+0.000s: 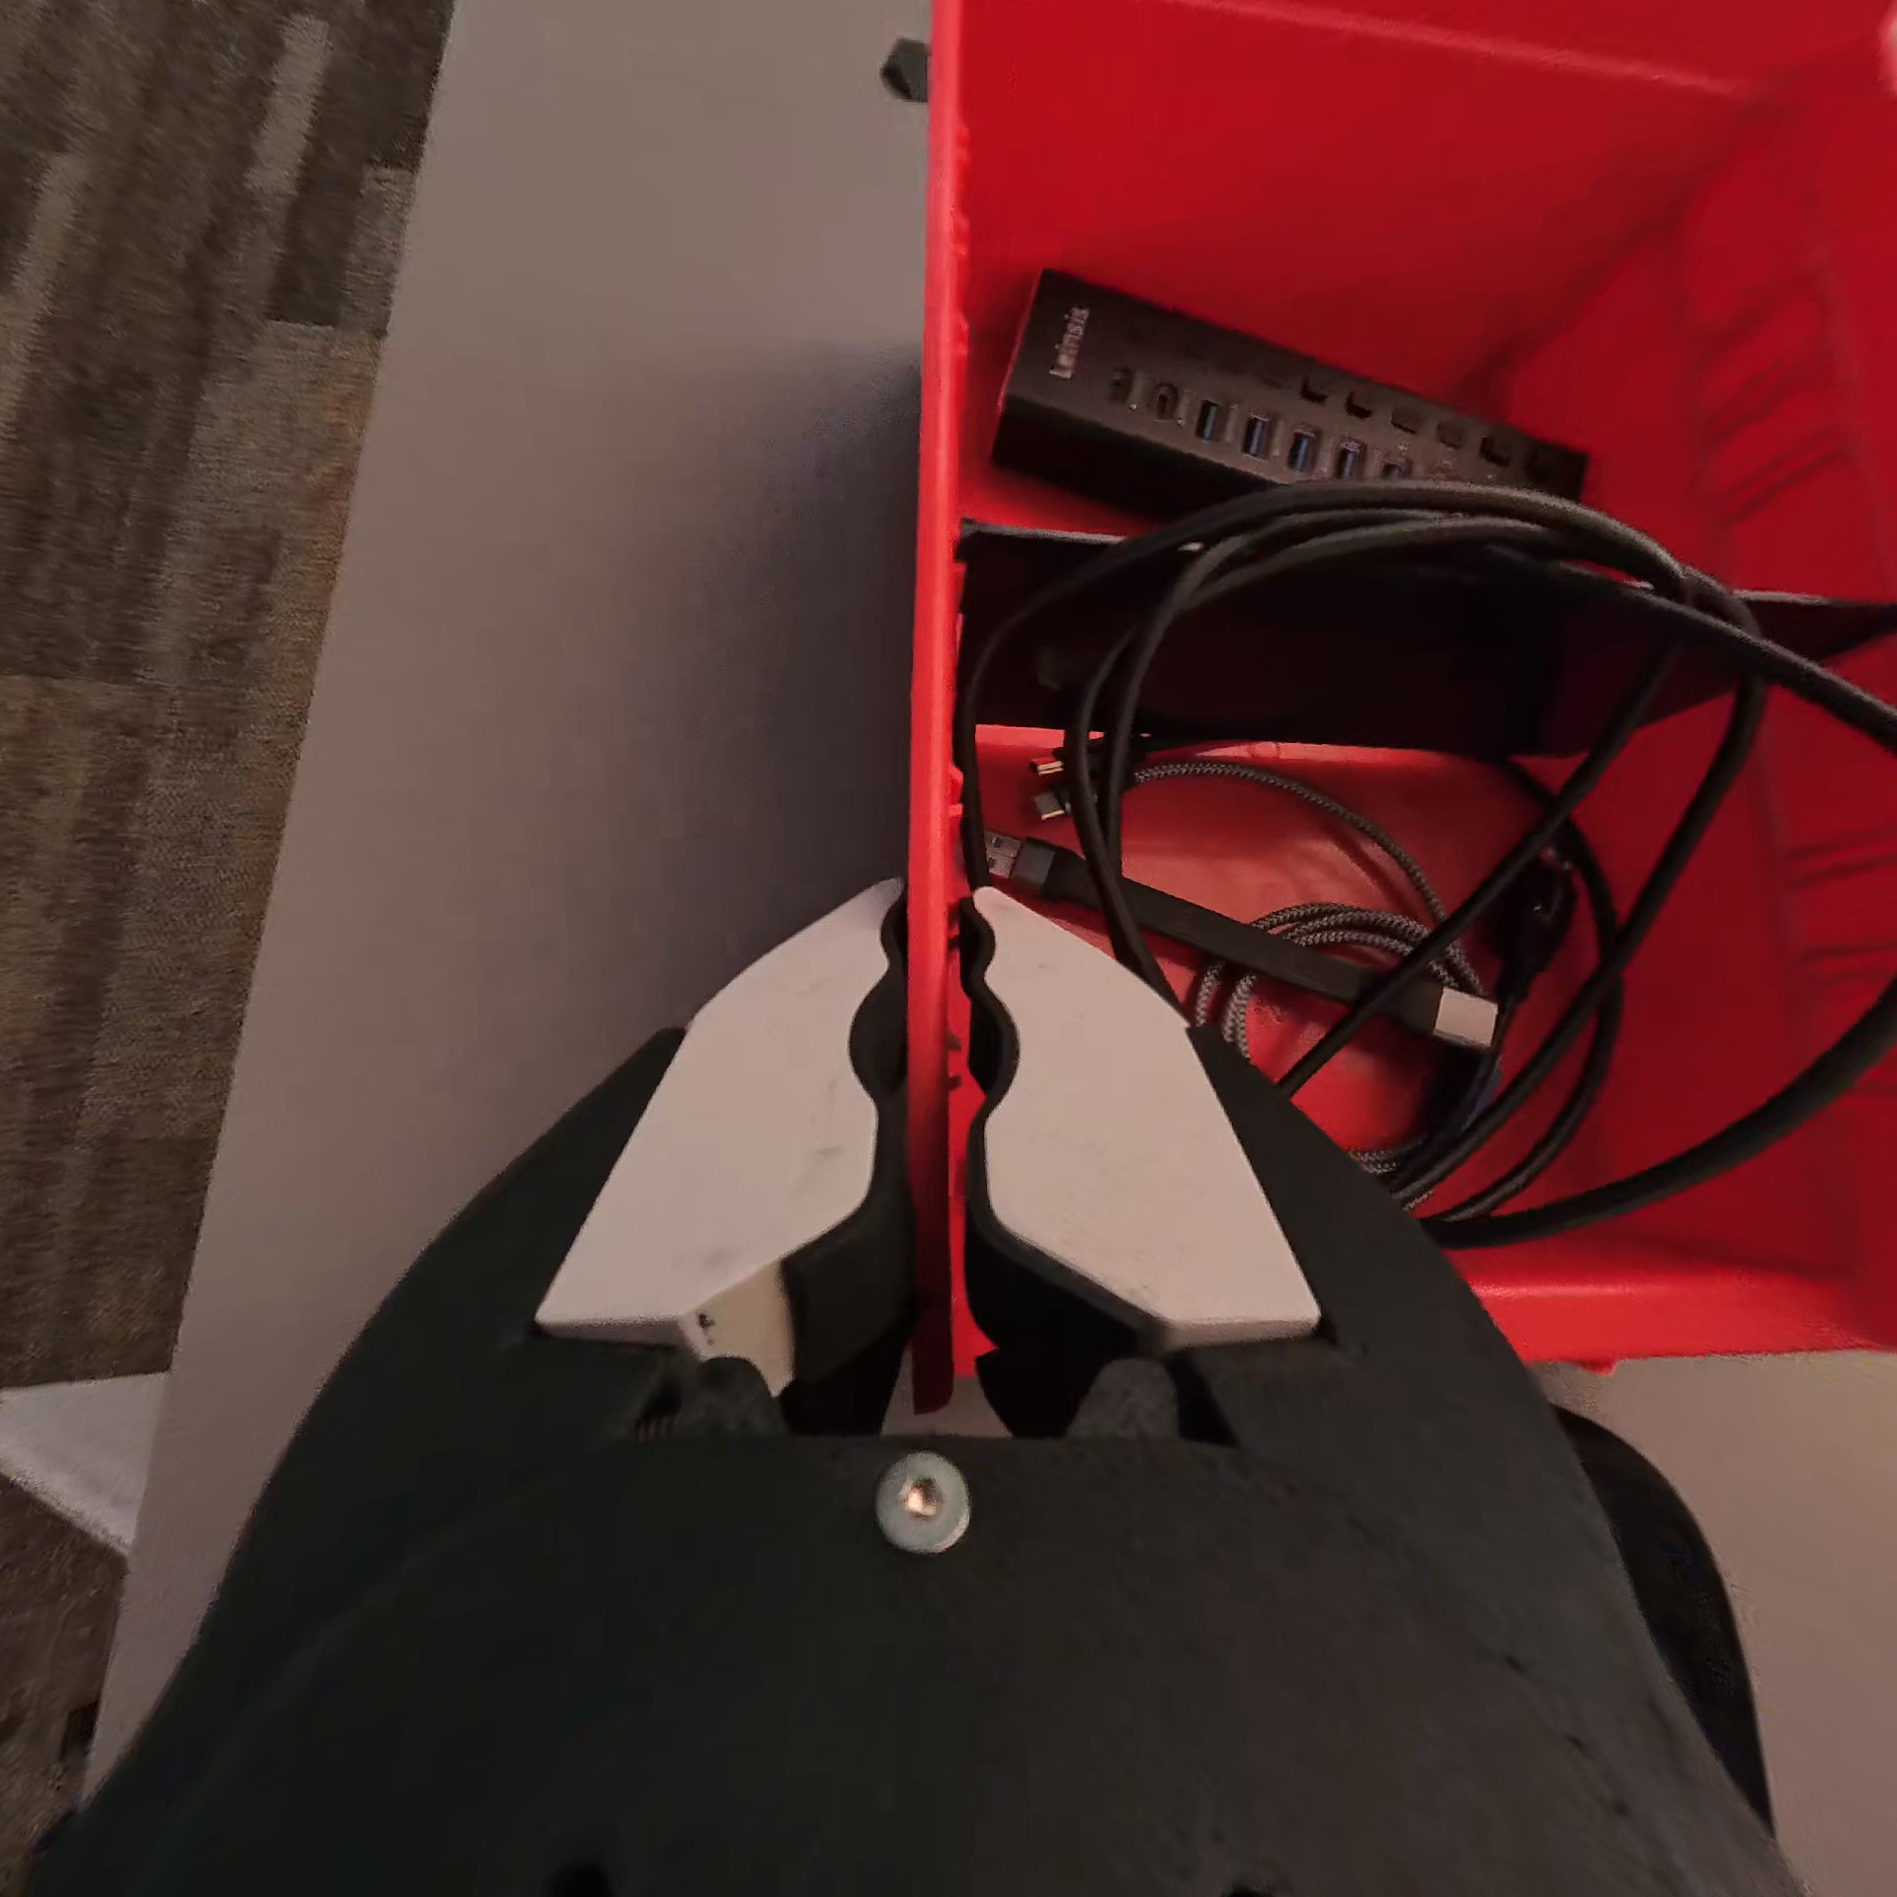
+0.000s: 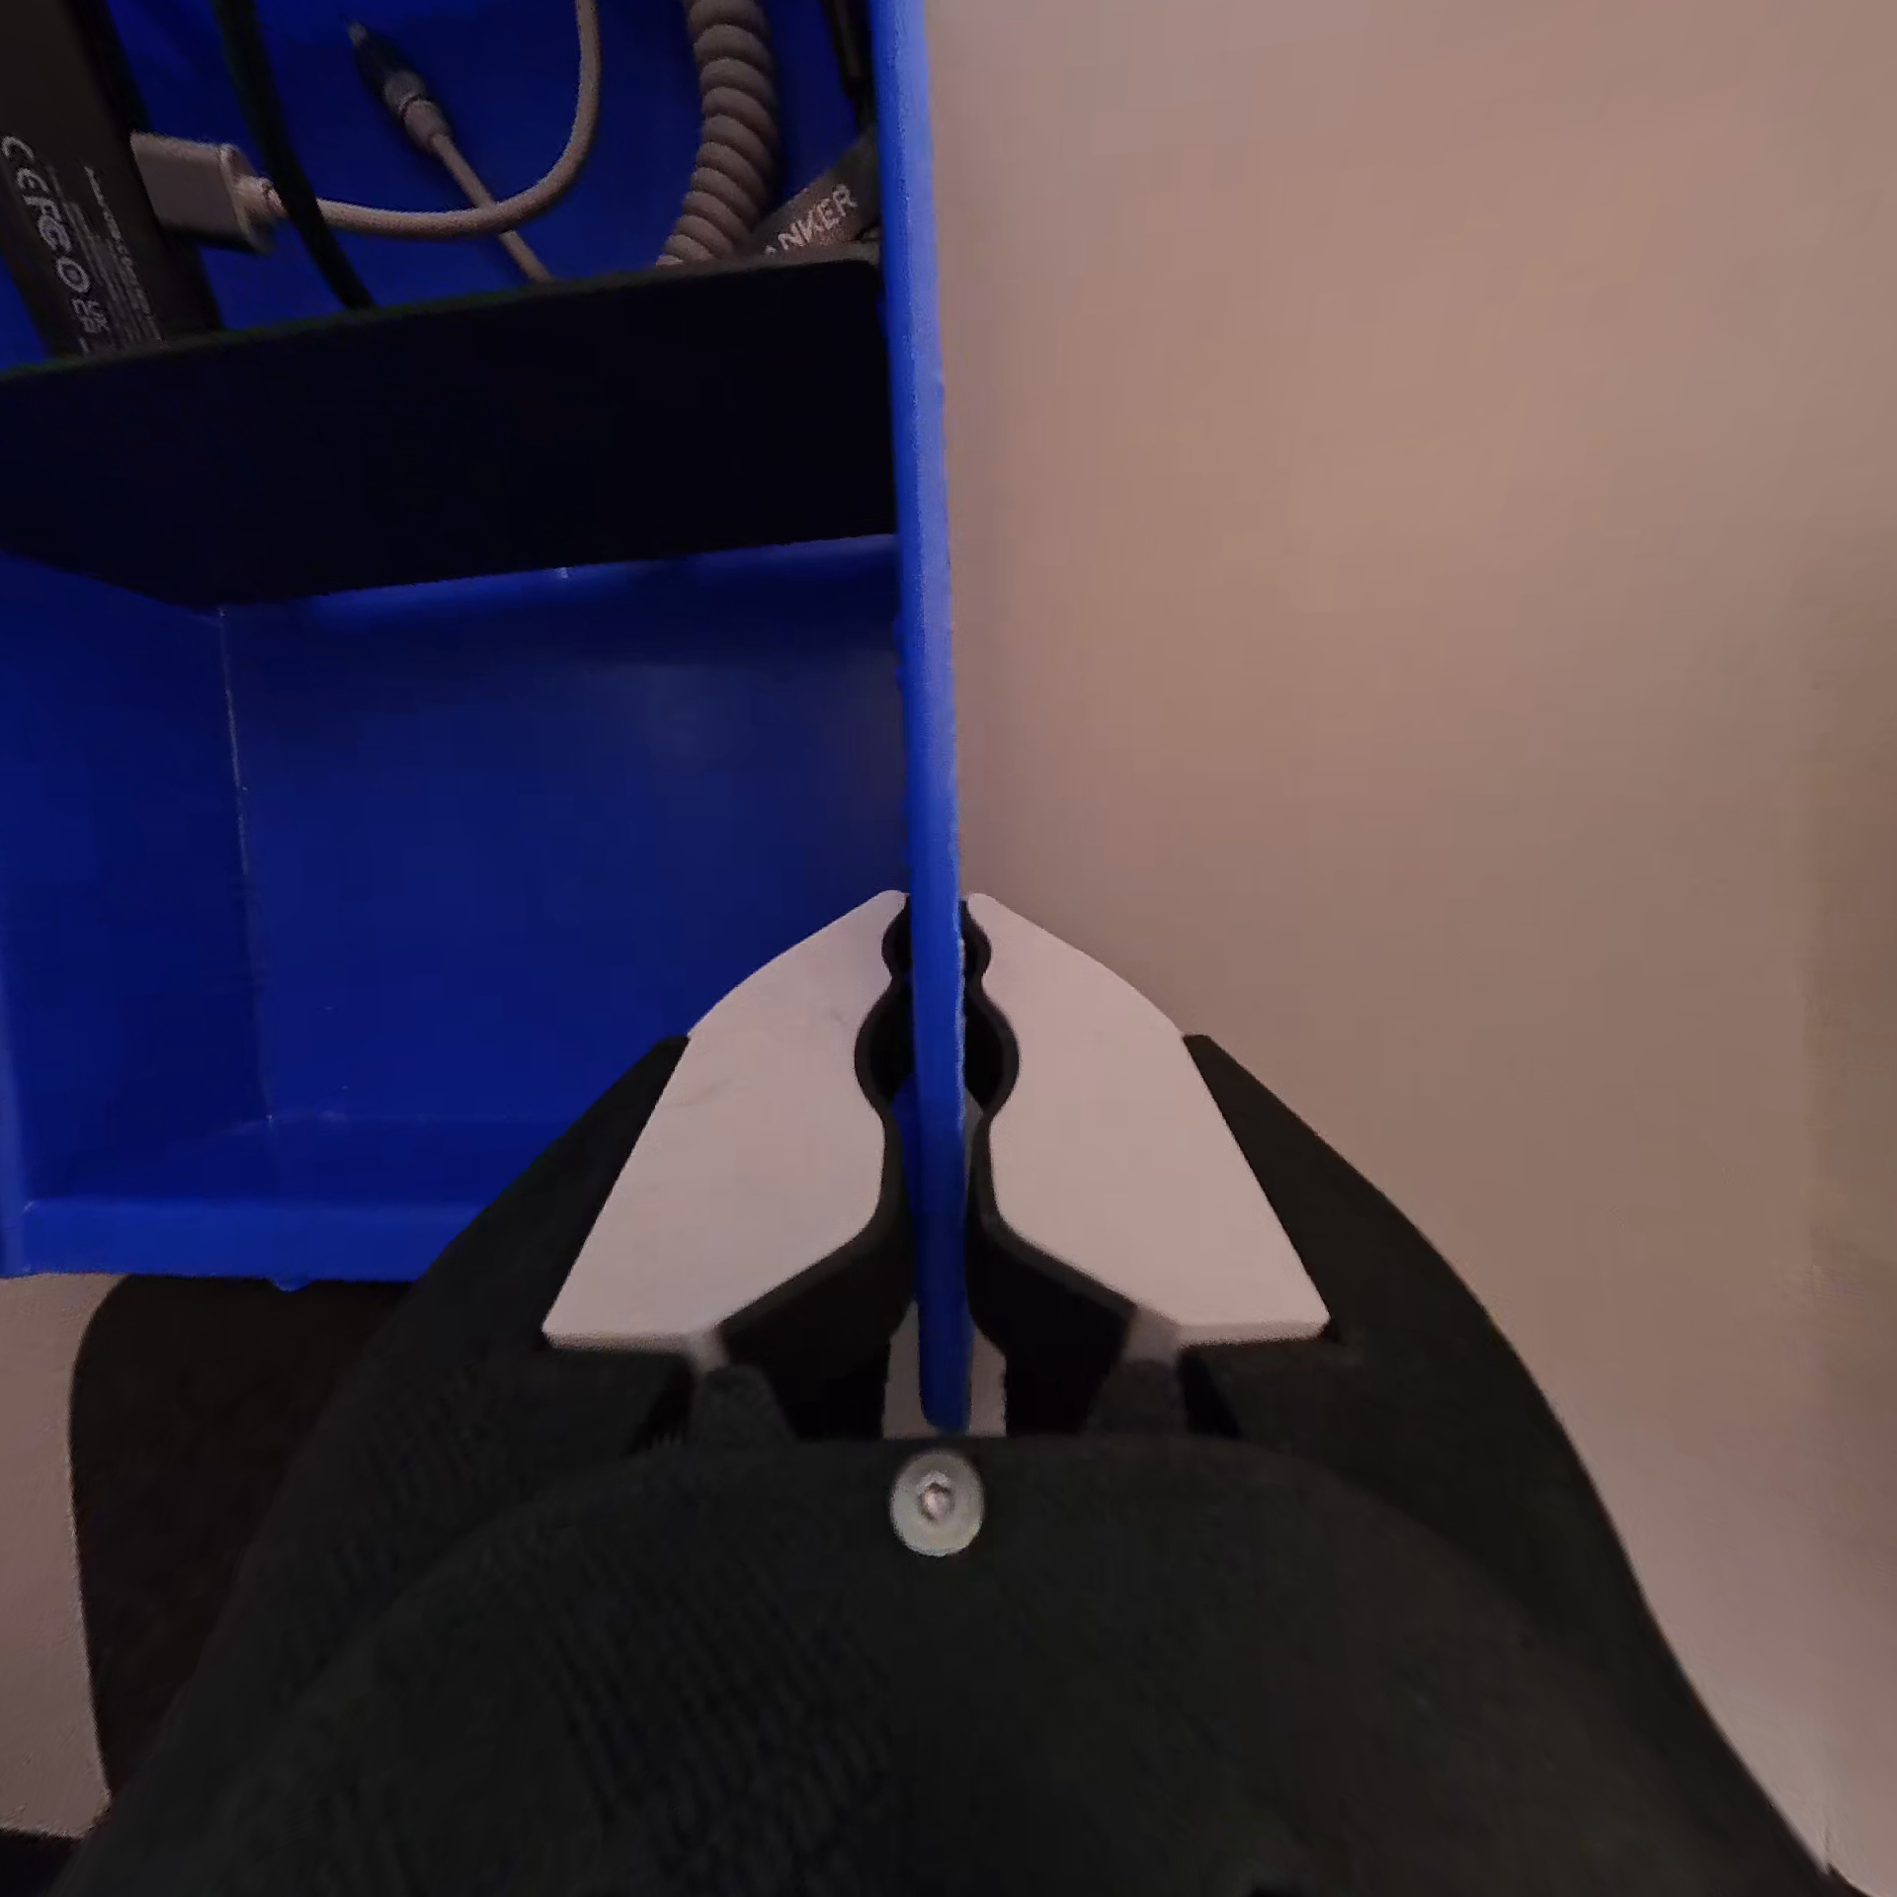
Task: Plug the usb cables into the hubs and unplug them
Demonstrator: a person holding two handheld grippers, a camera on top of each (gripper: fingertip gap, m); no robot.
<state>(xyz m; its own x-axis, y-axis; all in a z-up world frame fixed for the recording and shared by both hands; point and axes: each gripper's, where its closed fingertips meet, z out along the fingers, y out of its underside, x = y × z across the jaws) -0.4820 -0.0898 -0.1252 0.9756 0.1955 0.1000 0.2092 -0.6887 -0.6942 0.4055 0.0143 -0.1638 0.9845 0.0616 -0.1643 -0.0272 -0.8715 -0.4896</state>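
Note:
In the left wrist view my left gripper (image 1: 932, 908) is shut on the left wall of a red bin (image 1: 939, 616). Inside the bin lie a black USB hub (image 1: 1273, 395) with a row of ports, looped black cables (image 1: 1437, 719), a braided cable (image 1: 1324, 924) and a USB-A plug (image 1: 1016, 857). In the right wrist view my right gripper (image 2: 934, 908) is shut on the right wall of a blue bin (image 2: 924, 616). That bin's far part holds a black hub (image 2: 72, 226), a grey cable with a plug (image 2: 205, 190) and a coiled grey cable (image 2: 719, 133).
A black divider crosses each bin, in the red one (image 1: 1334, 657) and in the blue one (image 2: 441, 431). The blue bin's near compartment (image 2: 565, 873) holds nothing. The grey tabletop (image 1: 616, 616) ends at carpet (image 1: 154, 513) on the left. Tabletop (image 2: 1437, 719) lies right of the blue bin. My right fingertips sit around 90 centimeters from my left ones.

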